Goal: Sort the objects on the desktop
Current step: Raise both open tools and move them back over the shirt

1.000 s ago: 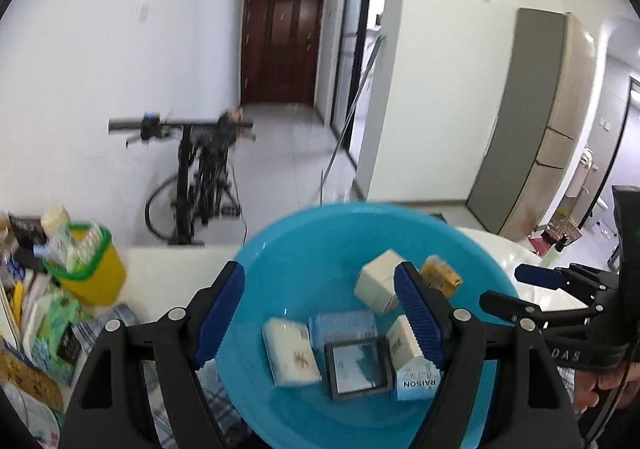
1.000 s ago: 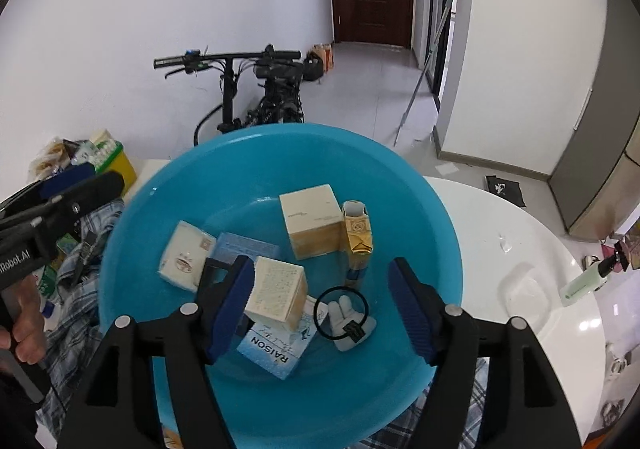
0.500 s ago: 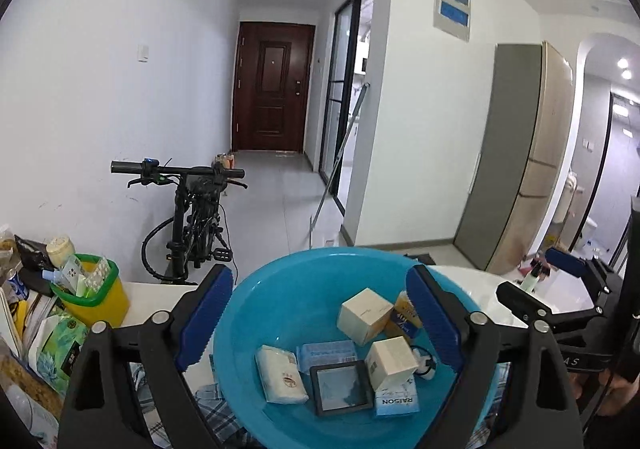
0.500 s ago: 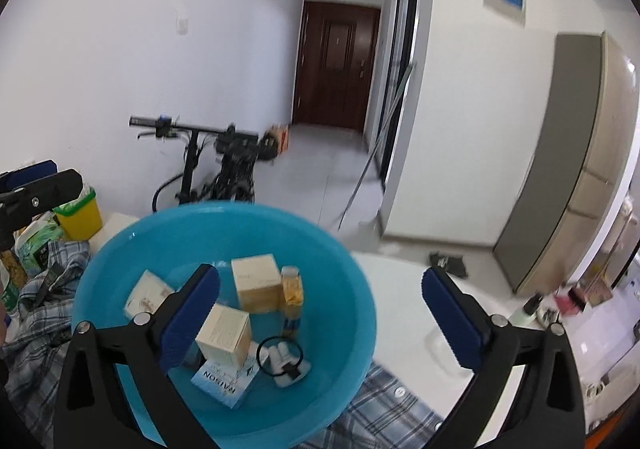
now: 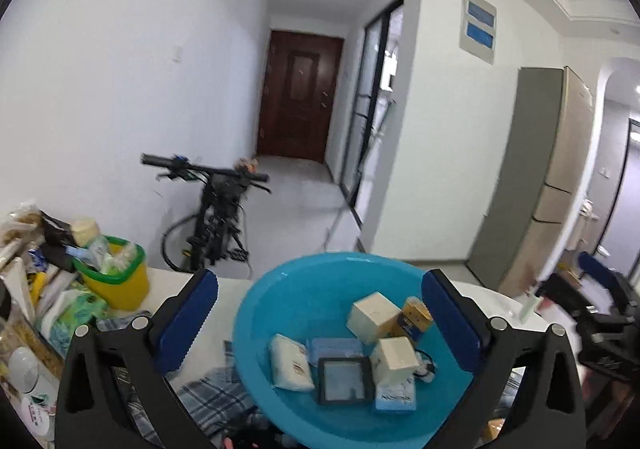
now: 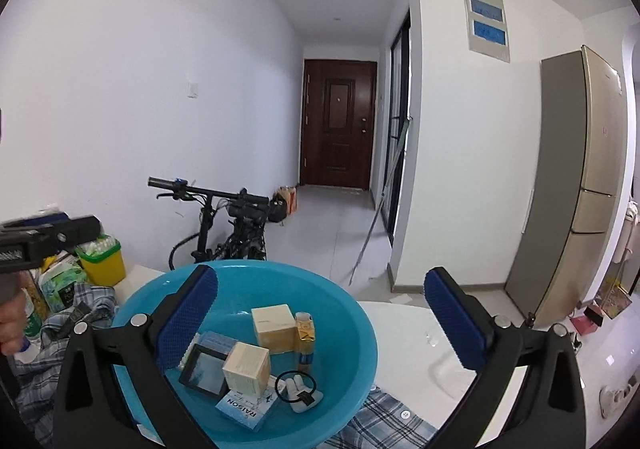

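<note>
A blue plastic basin (image 5: 280, 289) sits on the white table and also shows in the right wrist view (image 6: 352, 313). It holds two cream boxes (image 5: 374, 311), a white tissue pack (image 5: 290, 367), a black-framed square (image 5: 344, 385), a blue RAISON box (image 6: 246, 411), a small yellow bottle (image 6: 305, 333) and a black hair tie (image 6: 296, 387). My left gripper (image 5: 320, 325) is open and empty, raised above and behind the basin. My right gripper (image 6: 320, 325) is open and empty, likewise raised behind it.
A yellow bin with a green rim (image 5: 116, 277) and piled packets (image 5: 36, 289) stand at the table's left. A plaid cloth (image 6: 384, 421) lies under the basin. A bicycle (image 6: 224, 225) leans on the wall beyond. A fridge (image 6: 576, 177) stands on the right.
Both grippers have pulled up and back from the basin and opened wider. The basin and its contents now sit lower and smaller in both views.
</note>
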`<state>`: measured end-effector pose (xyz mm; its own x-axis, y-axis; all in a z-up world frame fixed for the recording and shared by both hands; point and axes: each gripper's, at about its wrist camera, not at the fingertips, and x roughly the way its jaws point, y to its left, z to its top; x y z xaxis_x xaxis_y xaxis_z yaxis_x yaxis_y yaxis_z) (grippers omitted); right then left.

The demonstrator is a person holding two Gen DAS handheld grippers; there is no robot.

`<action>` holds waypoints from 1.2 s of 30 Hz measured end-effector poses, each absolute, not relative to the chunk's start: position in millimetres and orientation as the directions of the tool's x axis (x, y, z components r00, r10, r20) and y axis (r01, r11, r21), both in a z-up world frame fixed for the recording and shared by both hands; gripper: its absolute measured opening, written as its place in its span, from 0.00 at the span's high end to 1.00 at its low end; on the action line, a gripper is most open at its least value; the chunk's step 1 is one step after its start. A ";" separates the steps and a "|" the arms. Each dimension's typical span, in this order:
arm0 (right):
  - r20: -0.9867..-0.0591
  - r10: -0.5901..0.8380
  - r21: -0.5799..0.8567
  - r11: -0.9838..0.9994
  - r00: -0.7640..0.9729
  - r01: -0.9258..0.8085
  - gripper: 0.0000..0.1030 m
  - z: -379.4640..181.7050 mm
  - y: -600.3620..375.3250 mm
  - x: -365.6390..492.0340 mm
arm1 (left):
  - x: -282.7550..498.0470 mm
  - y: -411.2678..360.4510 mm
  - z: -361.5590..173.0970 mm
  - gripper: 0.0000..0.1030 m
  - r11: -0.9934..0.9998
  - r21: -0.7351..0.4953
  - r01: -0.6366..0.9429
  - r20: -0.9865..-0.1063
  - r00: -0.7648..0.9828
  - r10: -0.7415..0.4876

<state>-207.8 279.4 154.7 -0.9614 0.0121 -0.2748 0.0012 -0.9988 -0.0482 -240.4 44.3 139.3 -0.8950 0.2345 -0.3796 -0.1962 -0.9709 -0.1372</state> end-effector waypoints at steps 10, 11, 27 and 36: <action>-0.166 0.073 -0.119 -0.992 -0.984 -0.054 0.00 167.9 266.7 -166.1 | -197.6 40.1 146.1 0.00 -0.991 0.022 -0.132 -0.266 -0.956 0.122; -0.161 0.076 -0.132 -0.990 -0.984 -0.055 0.00 167.5 264.7 -162.5 | -192.1 38.8 147.1 0.00 -0.993 0.019 -0.113 -0.253 -0.962 0.105; -0.205 0.009 -0.051 -0.999 -0.979 0.002 0.00 149.9 255.3 -112.6 | -91.7 14.7 161.4 0.00 -0.989 -0.075 -0.131 -0.089 -0.987 0.138; -0.243 -0.010 -0.023 -1.000 -0.970 0.016 0.00 147.3 249.4 -87.0 | -71.5 -7.5 151.1 0.00 -0.991 -0.136 0.016 -0.167 -0.986 0.007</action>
<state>-87.0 249.4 147.3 -0.9699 -0.0098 -0.2433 0.0159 -0.9996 -0.0229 -71.5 -7.5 151.1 -0.9859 0.0069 -0.1673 0.0162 -0.9906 -0.1361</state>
